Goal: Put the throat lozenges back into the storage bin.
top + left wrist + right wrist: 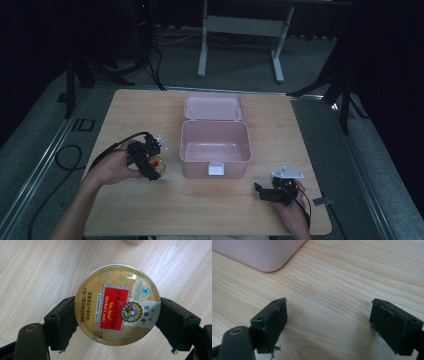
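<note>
A round gold candy tin (pixel 117 303) with a red label sits clamped between the two black pads of my left gripper (pixel 117 320), held above the wooden table. From above, the left gripper (pixel 150 162) and the tin (pixel 156 164) are at the table's left, just left of the open pink box (pixel 215 145). My right gripper (pixel 262 192) rests low near the front right of the table, its jaws wide apart with only bare wood between them (pixel 328 322). A corner of the pink box (pixel 262 255) lies ahead of it.
The pink box's lid (pixel 213 106) lies open behind it, and its inside looks bare. The wooden table (pixel 150 215) ends close to both hands at the front. Cables and a desk frame (pixel 240 30) stand on the floor beyond.
</note>
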The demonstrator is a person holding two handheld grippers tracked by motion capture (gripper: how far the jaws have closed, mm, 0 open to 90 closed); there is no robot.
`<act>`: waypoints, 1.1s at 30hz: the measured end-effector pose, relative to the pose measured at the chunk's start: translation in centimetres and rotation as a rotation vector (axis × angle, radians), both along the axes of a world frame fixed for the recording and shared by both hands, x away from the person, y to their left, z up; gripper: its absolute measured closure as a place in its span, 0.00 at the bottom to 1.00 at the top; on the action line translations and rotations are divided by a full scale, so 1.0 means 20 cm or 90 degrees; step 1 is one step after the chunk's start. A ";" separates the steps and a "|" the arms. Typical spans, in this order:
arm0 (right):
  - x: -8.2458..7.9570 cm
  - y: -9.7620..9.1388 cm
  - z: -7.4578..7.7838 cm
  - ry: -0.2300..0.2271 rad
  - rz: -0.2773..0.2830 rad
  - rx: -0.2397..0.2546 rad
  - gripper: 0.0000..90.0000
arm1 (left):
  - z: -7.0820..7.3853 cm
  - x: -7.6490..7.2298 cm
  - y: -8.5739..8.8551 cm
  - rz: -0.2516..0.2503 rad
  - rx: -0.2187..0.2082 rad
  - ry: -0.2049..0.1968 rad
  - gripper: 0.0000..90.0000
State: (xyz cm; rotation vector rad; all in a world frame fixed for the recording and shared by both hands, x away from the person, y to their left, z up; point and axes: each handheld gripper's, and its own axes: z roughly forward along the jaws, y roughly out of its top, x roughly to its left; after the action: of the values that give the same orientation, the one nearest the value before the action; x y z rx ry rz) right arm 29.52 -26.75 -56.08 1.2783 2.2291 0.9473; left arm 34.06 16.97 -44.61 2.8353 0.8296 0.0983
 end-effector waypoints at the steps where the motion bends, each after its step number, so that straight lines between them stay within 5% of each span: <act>1: 0.00 0.00 0.00 0.000 0.000 0.000 0.16 | 0.00 0.00 0.00 -0.001 0.000 0.001 0.23; 33: 0.00 0.00 0.00 0.000 0.000 0.000 0.16 | 0.16 0.02 -0.05 -0.037 0.026 -0.003 0.23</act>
State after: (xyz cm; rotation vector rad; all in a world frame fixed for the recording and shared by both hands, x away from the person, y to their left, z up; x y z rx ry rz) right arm 29.51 -26.75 -56.08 1.2788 2.2289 0.9476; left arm 34.46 15.88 -41.50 2.8939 0.7523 0.1150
